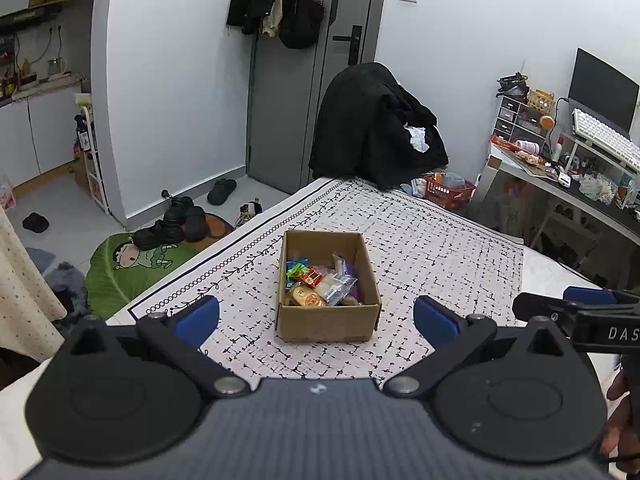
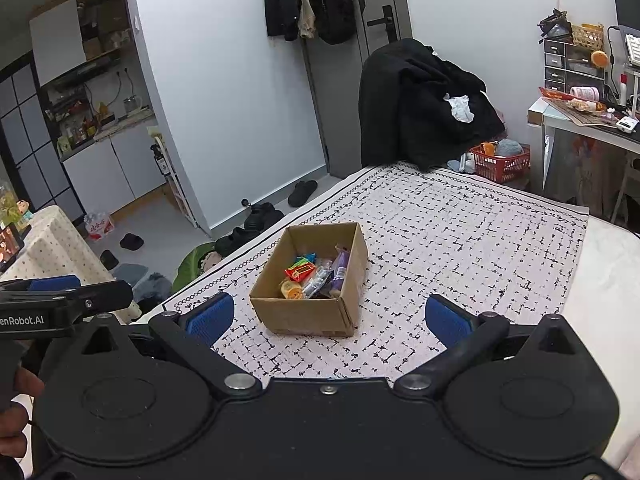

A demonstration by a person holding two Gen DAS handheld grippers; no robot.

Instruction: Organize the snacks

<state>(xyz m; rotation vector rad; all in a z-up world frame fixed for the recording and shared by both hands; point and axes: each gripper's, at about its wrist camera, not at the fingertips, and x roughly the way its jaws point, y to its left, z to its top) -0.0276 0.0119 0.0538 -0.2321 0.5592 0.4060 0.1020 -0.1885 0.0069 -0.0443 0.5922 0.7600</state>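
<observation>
The left gripper is held wide open above the cloth, nothing between its ribbed blue pads. An open cardboard box, rectangular and matte brown, is set on the black-and-white patterned cloth, its long axis running away from the grippers. Crinkled snacks in glossy wrappers are piled loosely inside. The right gripper is likewise spread wide and empty, just short of the box.
</observation>
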